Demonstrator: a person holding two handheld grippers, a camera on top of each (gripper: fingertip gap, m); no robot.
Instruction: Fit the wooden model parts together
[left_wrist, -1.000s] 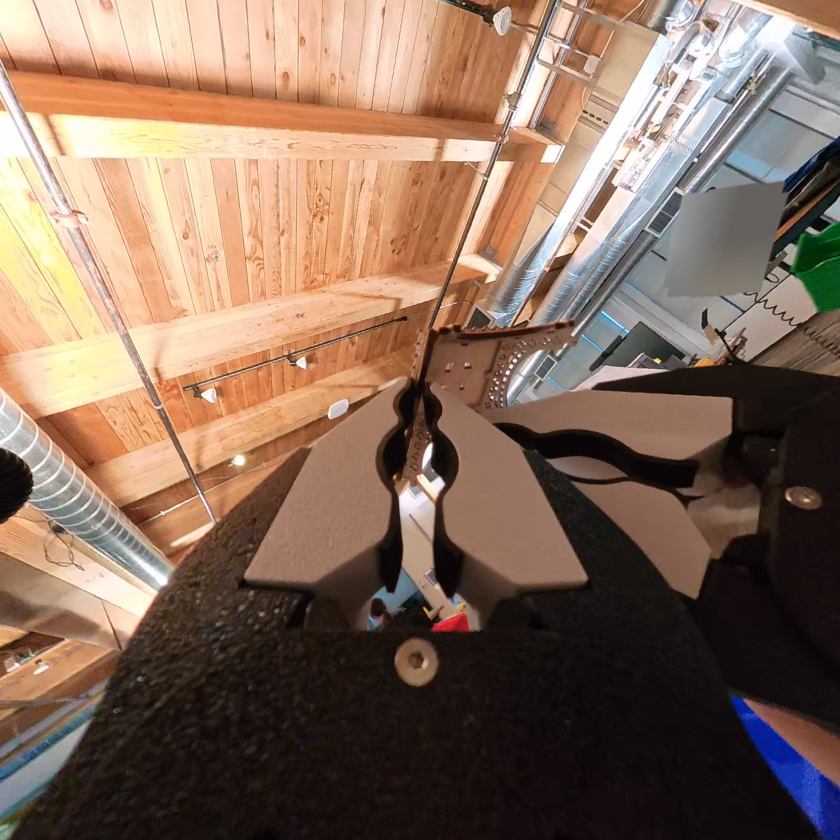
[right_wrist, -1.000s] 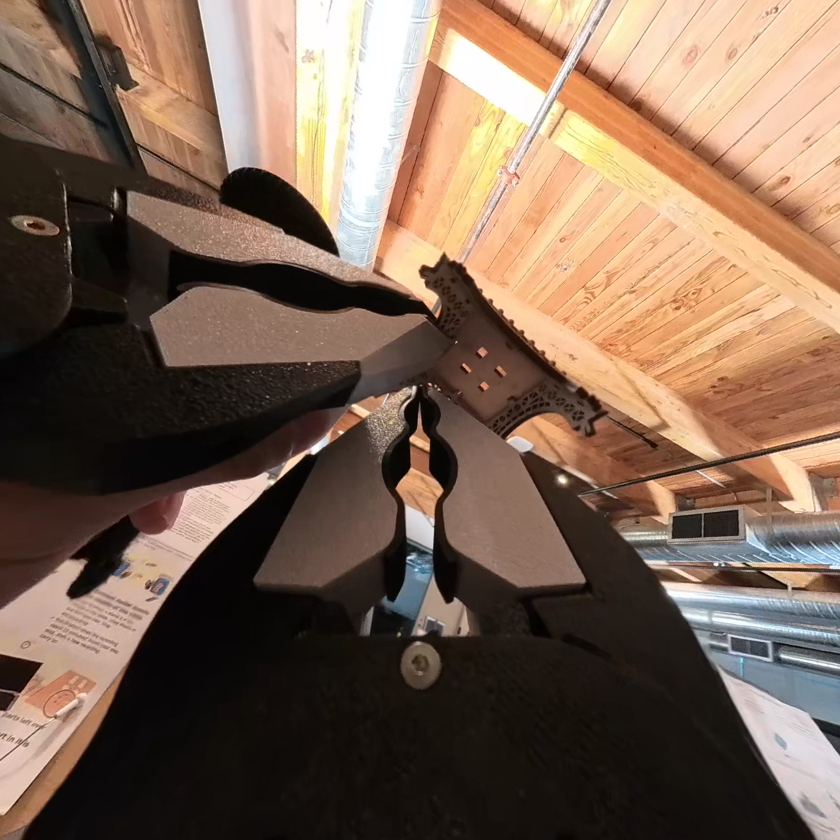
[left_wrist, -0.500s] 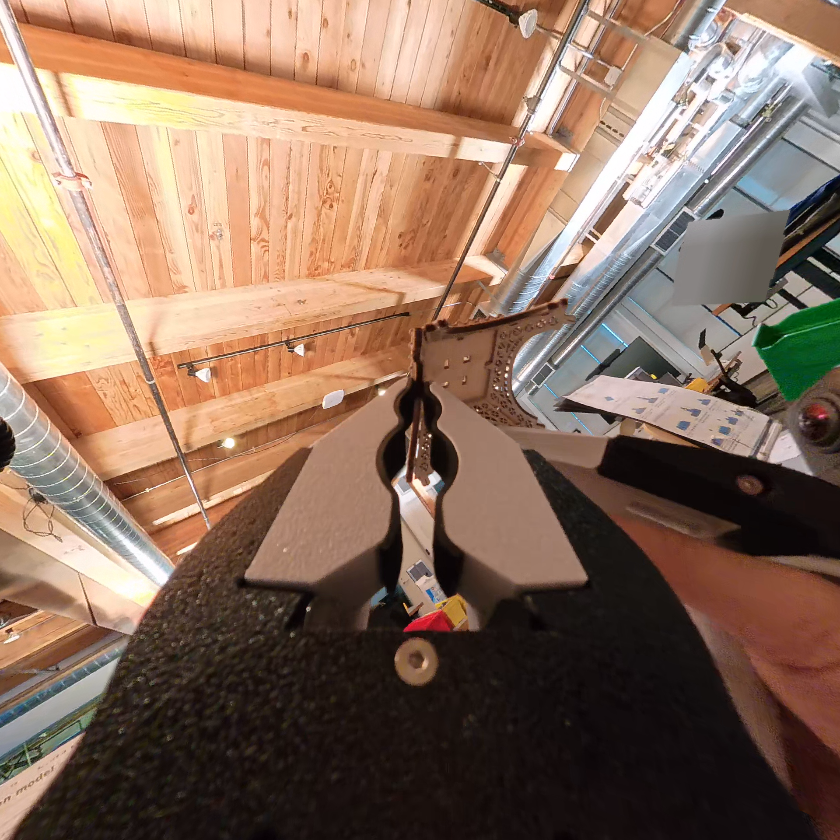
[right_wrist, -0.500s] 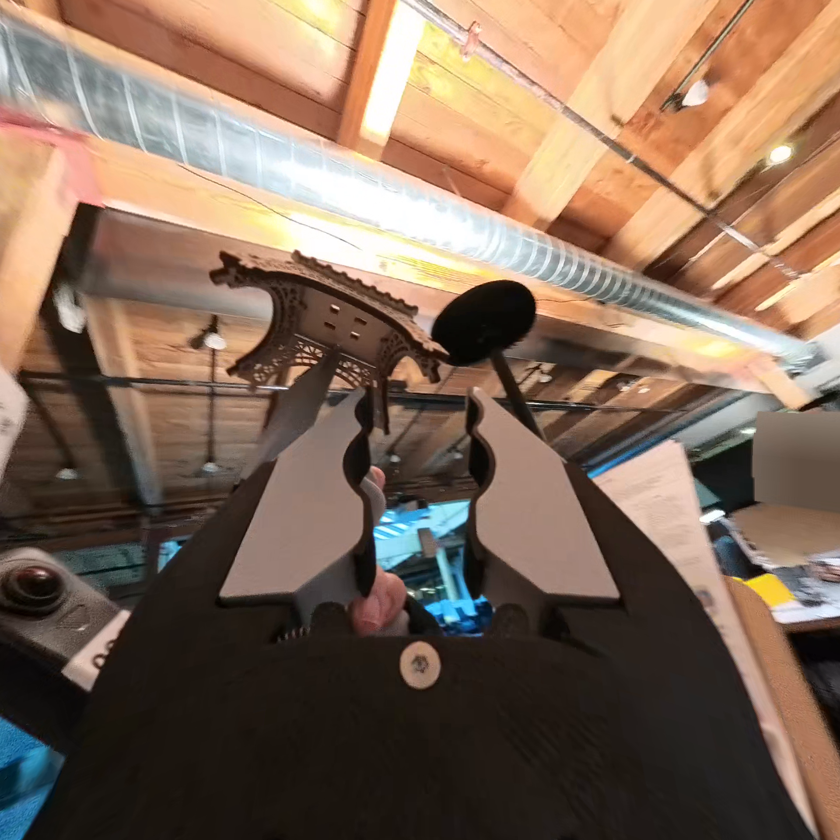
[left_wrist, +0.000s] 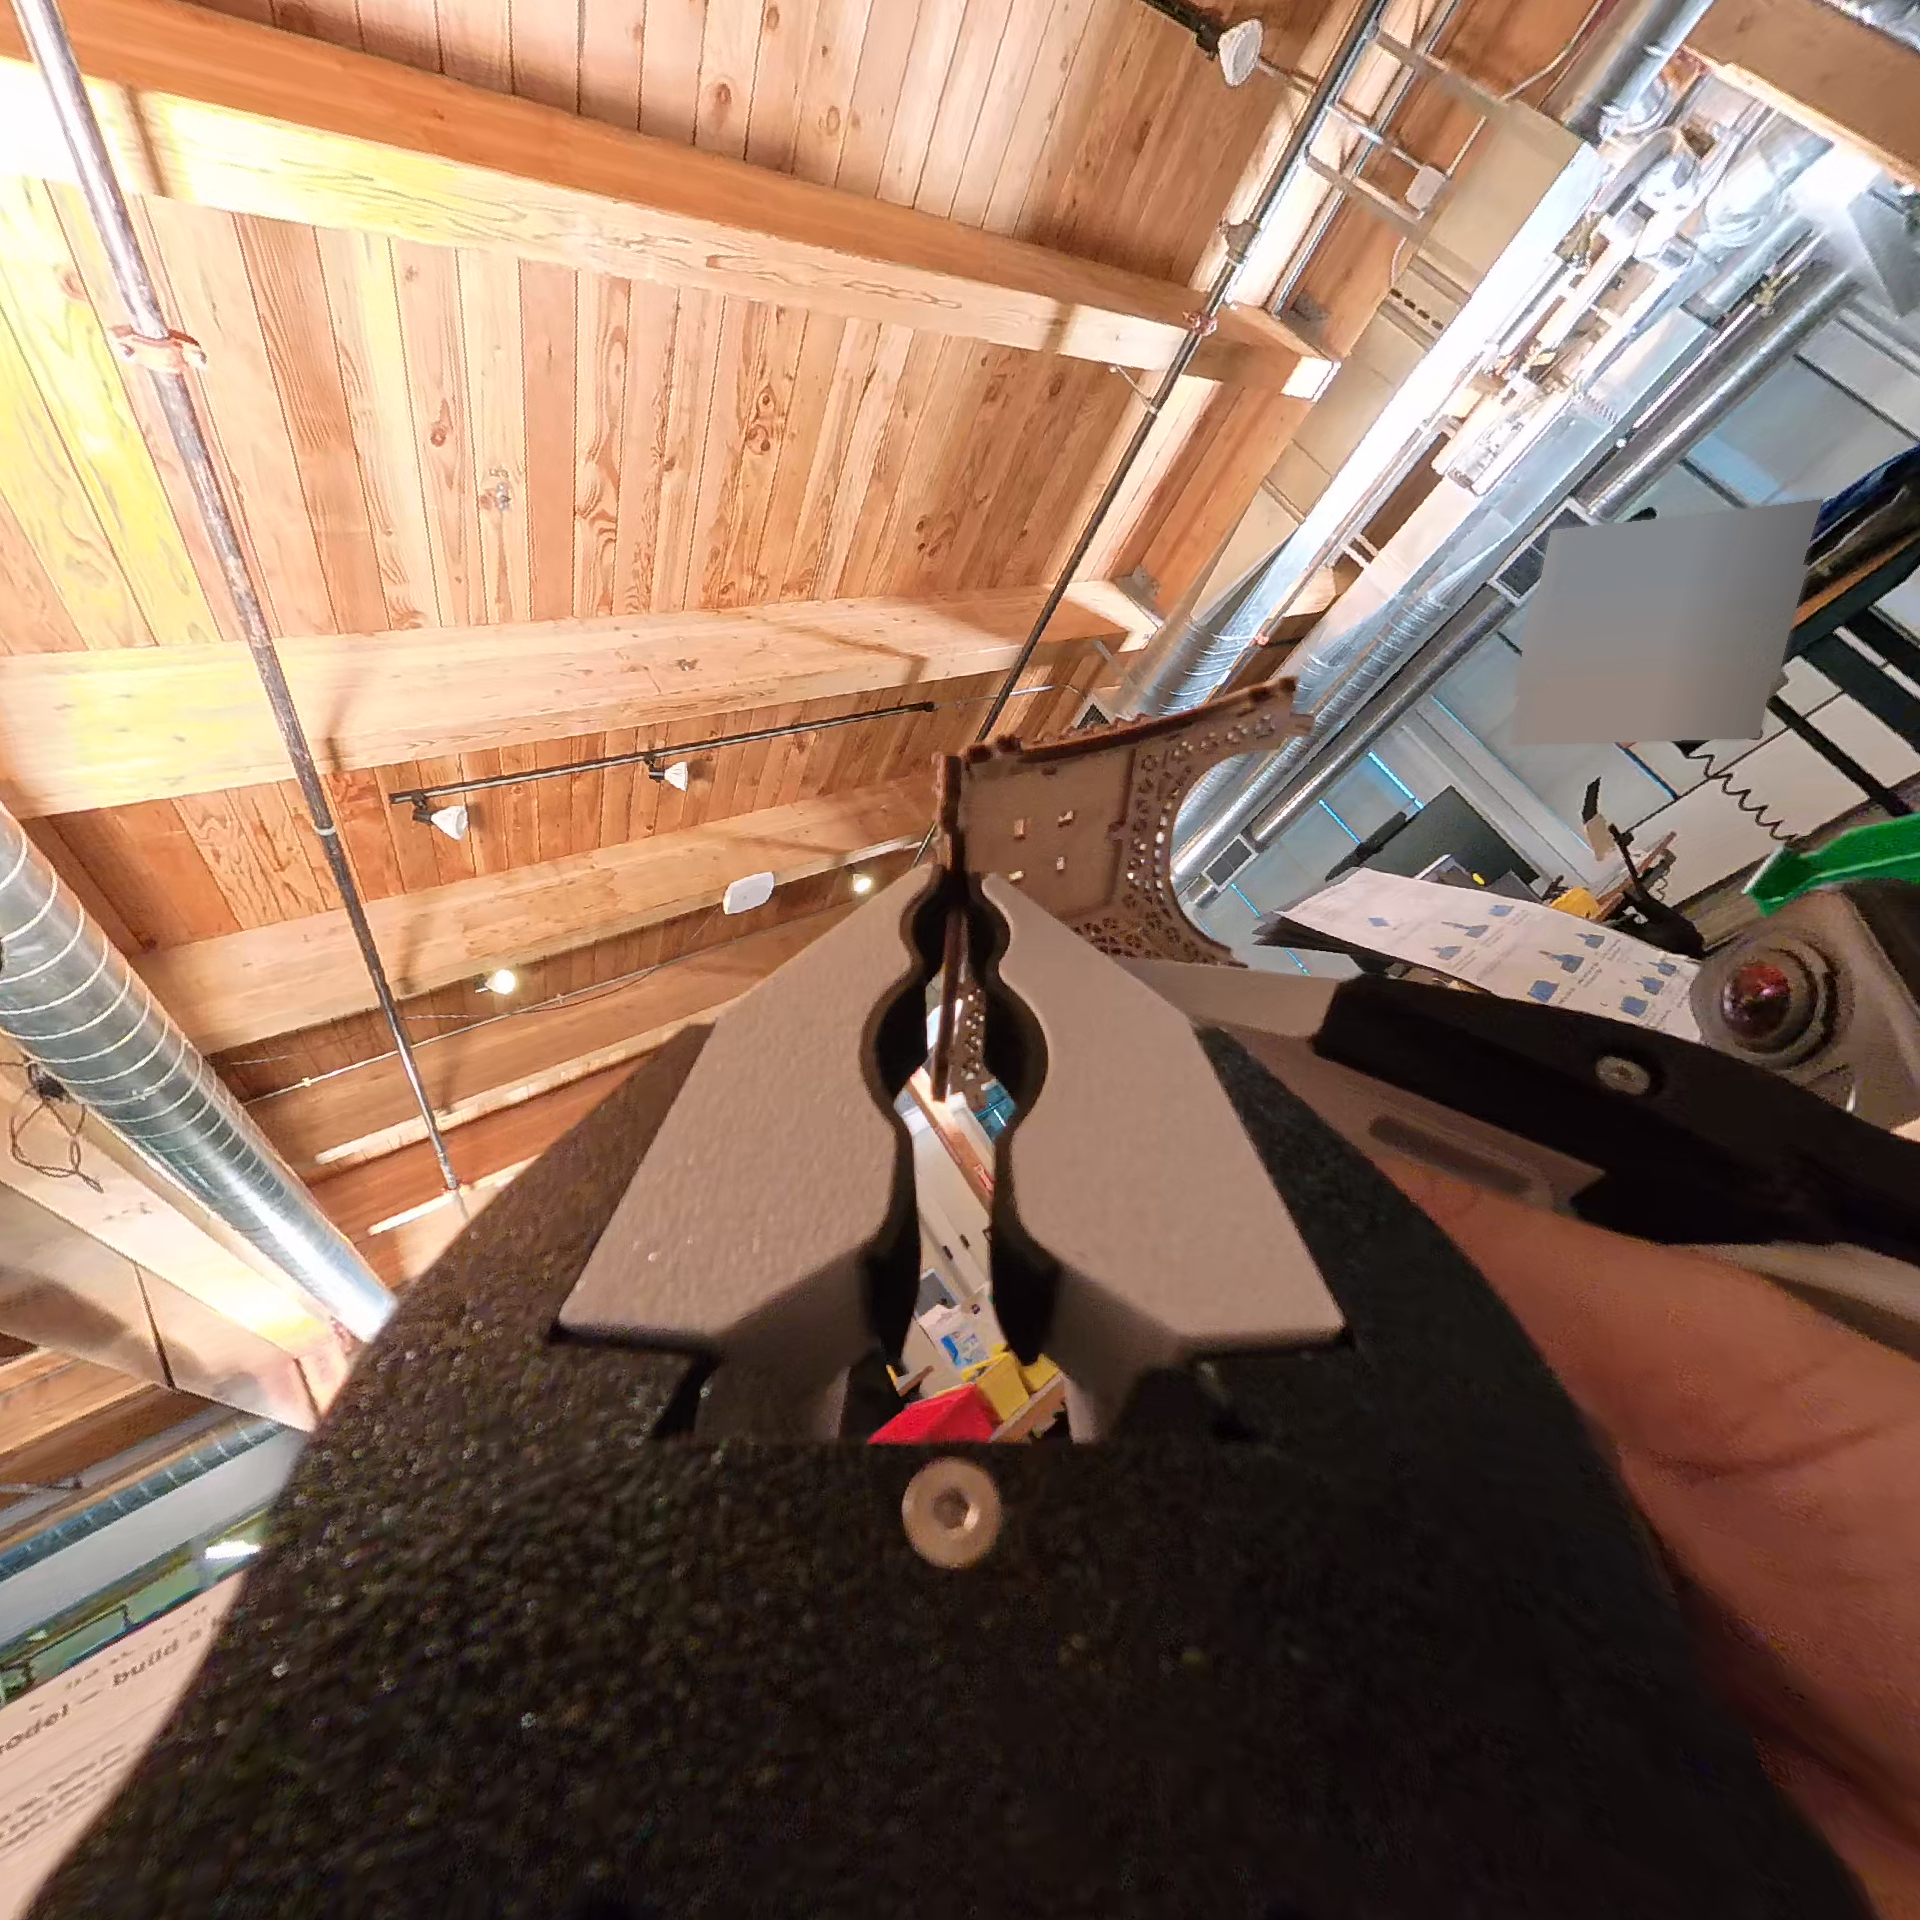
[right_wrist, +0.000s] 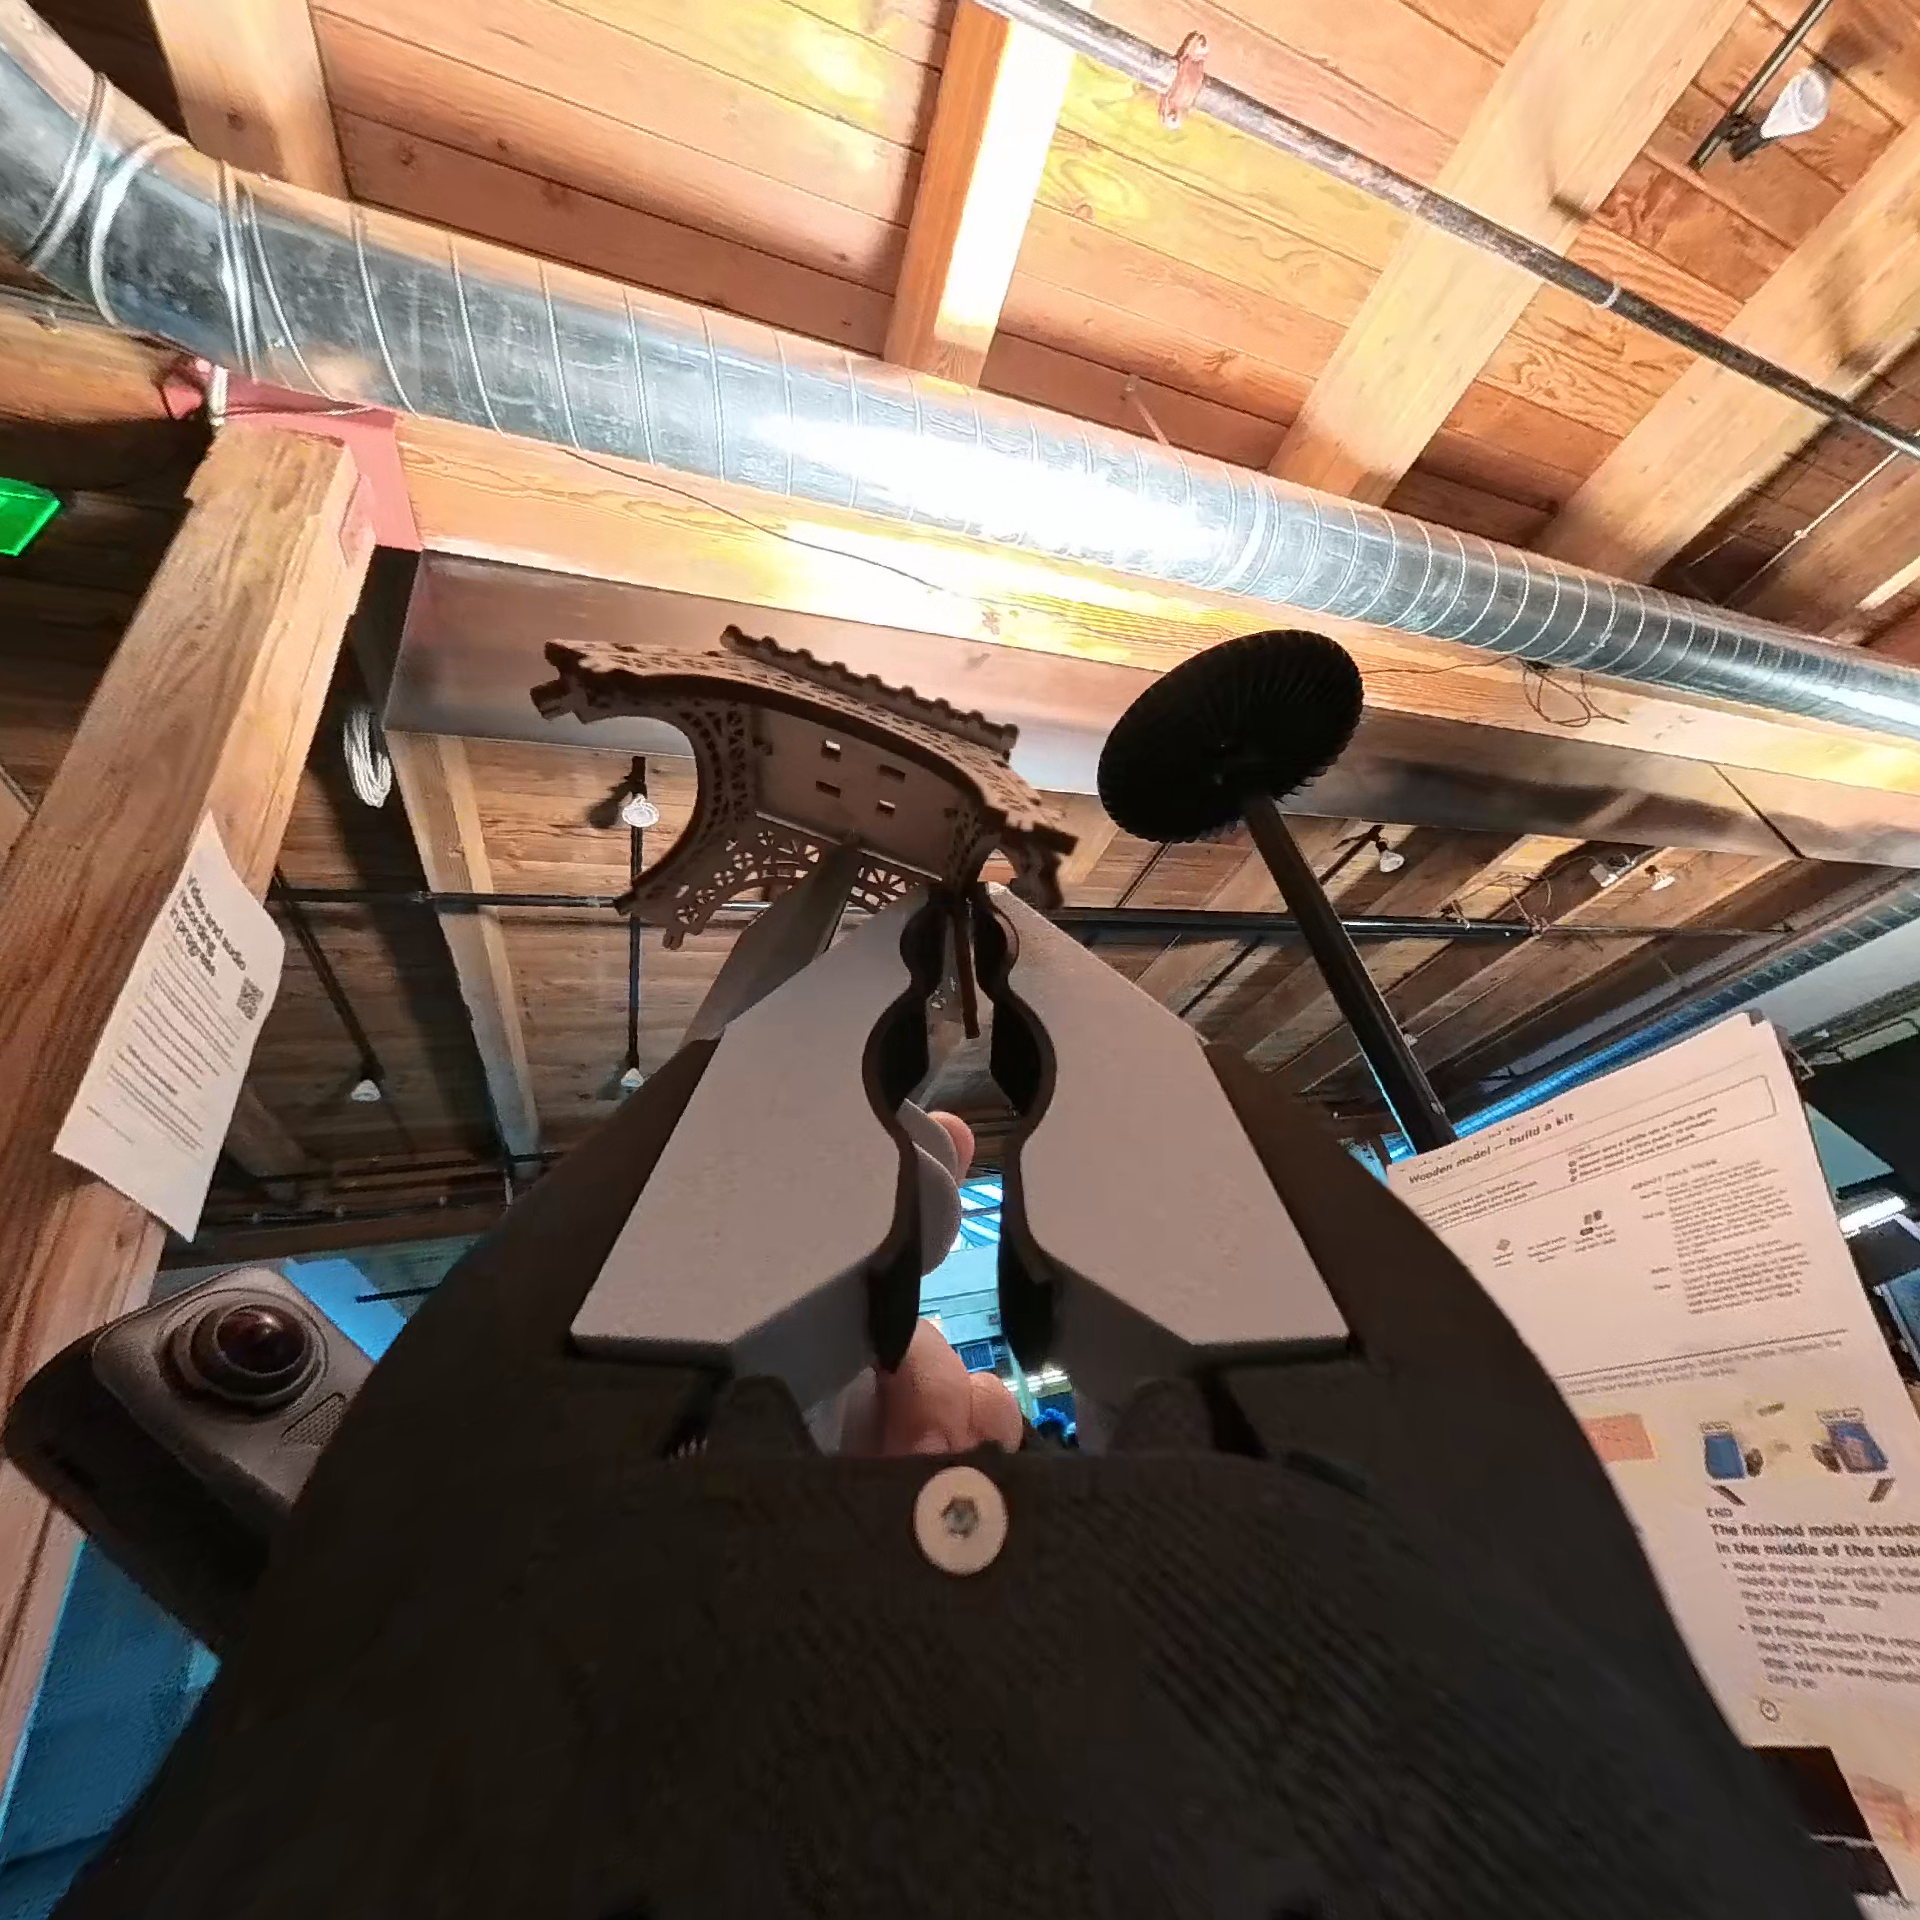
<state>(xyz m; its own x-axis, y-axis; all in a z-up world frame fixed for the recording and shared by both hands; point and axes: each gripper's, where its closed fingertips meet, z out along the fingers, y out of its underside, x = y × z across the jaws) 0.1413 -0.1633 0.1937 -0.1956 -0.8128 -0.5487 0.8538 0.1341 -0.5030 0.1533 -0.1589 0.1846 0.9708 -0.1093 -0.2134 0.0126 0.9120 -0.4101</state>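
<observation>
A dark laser-cut wooden model piece (left_wrist: 1081, 831), a small square platform with lattice arch legs, is held up in the air against the ceiling. My left gripper (left_wrist: 951, 883) is shut on one thin leg of it, seen edge-on between the jaws. In the right wrist view the same piece (right_wrist: 821, 769) sits just above my right gripper (right_wrist: 961, 909), which is shut on another thin leg at the piece's right corner. The left gripper's grey finger (right_wrist: 779, 956) reaches the piece from the left. The right gripper (left_wrist: 1455, 1081) and a hand show at the right of the left wrist view.
Both views look up at wooden beams and a metal duct (right_wrist: 935, 436). A black round disc on a pole (right_wrist: 1231, 738) stands right of the model. Printed instruction sheets (right_wrist: 1662, 1351) are at the right, a paper (right_wrist: 166, 1029) hangs on a post, and a green bin (left_wrist: 1849, 862) is far right.
The right gripper left the model, opened, swung round to its other side, and has now shut on a leg. The left gripper kept its hold and barely moved.
</observation>
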